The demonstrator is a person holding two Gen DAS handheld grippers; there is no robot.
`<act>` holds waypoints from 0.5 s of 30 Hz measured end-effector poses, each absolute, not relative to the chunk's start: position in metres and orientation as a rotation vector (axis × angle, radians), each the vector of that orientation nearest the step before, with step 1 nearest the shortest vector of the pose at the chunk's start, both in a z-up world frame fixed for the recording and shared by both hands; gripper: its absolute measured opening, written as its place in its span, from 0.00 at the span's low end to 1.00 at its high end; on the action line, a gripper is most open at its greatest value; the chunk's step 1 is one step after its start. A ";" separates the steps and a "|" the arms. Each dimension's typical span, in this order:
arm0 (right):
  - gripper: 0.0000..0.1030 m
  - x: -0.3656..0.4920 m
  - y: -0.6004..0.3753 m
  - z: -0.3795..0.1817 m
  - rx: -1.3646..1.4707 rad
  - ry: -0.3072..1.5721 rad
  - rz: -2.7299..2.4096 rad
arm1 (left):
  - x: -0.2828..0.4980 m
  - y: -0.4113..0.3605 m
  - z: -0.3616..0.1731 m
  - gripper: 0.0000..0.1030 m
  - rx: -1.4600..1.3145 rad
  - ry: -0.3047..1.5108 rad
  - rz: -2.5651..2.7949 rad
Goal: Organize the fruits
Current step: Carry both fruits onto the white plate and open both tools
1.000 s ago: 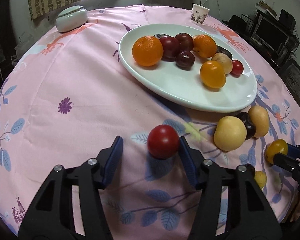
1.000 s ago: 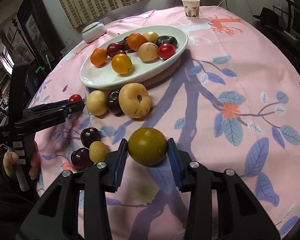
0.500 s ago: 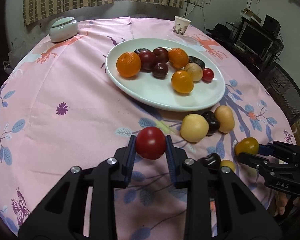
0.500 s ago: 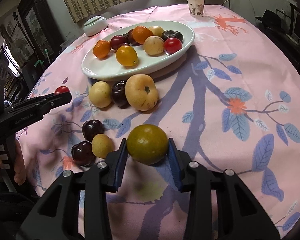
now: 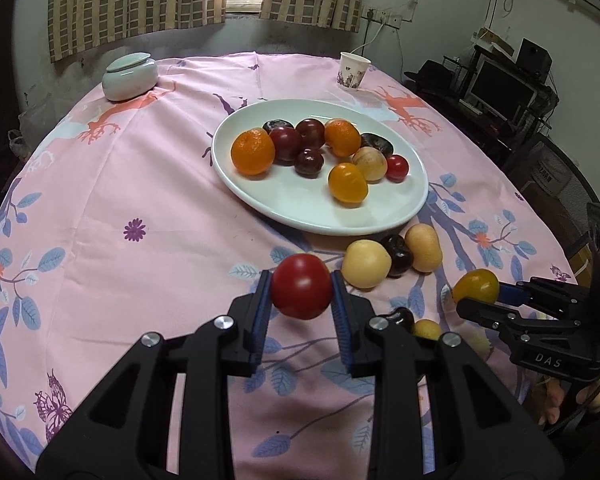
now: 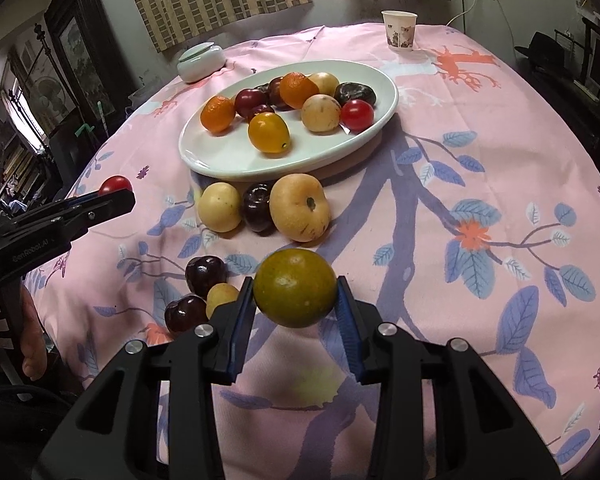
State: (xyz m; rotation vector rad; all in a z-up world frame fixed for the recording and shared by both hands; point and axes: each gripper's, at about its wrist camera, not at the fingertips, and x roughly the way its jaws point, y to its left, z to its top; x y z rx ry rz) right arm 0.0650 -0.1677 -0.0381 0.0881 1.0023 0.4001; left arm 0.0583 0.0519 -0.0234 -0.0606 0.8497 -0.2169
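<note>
Overhead, striped curtains point(image 5: 136, 4); underneath, pink floral tablecloth point(image 5: 140, 184) with white plate point(image 5: 300, 208) of fruit. Now clamped on red tomato point(image 5: 301, 291), lifted off cloth since earlier: left gripper point(image 5: 300, 300). Clamped on greenish-yellow fruit point(image 6: 295, 288) as before: right gripper point(image 6: 296, 304).

Matt black plastic on the left claw point(image 5: 301, 294), with blue ribbed pads point(image 5: 258, 312) and shiny metal screws point(image 5: 224, 322). Glossy, smooth skin on the red tomato point(image 5: 301, 291). Glazed white ceramic plate point(image 5: 284, 204). Soft matt printed cloth point(image 5: 120, 200) over the bench. Paper cup point(image 5: 353, 71).
</note>
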 end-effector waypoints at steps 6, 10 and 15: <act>0.39 0.073 -0.169 -0.031 0.084 0.995 0.414 | 0.067 0.051 -0.016 0.28 -0.032 0.843 -0.208; 0.39 0.090 -0.172 -0.013 0.069 0.937 0.416 | 0.081 0.050 -0.009 0.29 -0.014 0.846 -0.206; 0.39 0.128 -0.162 0.002 0.045 0.905 0.443 | 0.116 0.047 0.000 0.29 0.004 0.844 -0.202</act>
